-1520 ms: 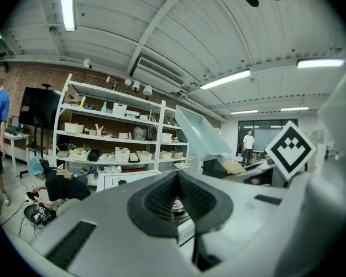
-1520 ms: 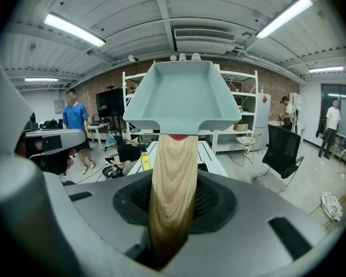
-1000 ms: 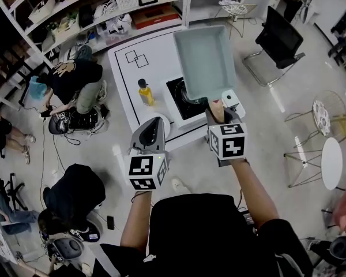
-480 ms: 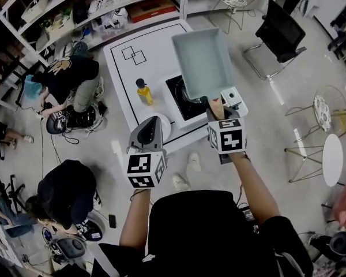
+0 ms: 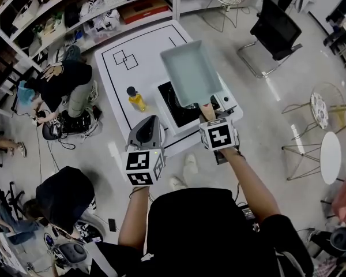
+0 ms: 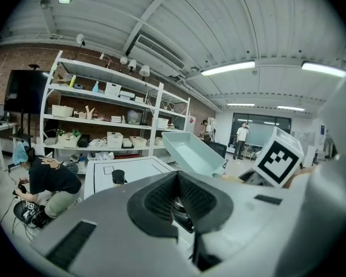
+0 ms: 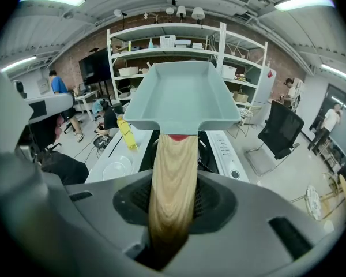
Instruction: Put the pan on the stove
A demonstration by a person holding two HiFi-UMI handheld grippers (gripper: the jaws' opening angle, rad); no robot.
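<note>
A pale blue-grey rectangular pan (image 5: 190, 74) with a wooden handle (image 5: 207, 111) hangs tilted in the air above the black stove (image 5: 174, 109) on the white table (image 5: 118, 79). My right gripper (image 5: 211, 119) is shut on the handle (image 7: 173, 178), and the pan (image 7: 181, 97) fills the middle of the right gripper view with the stove (image 7: 206, 146) below it. My left gripper (image 5: 146, 133) hovers shut and empty at the table's near edge. In the left gripper view the pan (image 6: 193, 152) is seen to the right of my left gripper (image 6: 181, 198).
A yellow bottle (image 5: 135, 99) with a black cap stands left of the stove, and a white plate (image 7: 116, 167) lies near the table's front edge. Shelving (image 5: 75, 10) runs behind the table. People sit on the floor at left (image 5: 66, 82). A black chair (image 5: 274, 27) stands at right.
The pan in my right gripper has come down and nearer over the stove. My left gripper has kept its place by the table's near edge.
</note>
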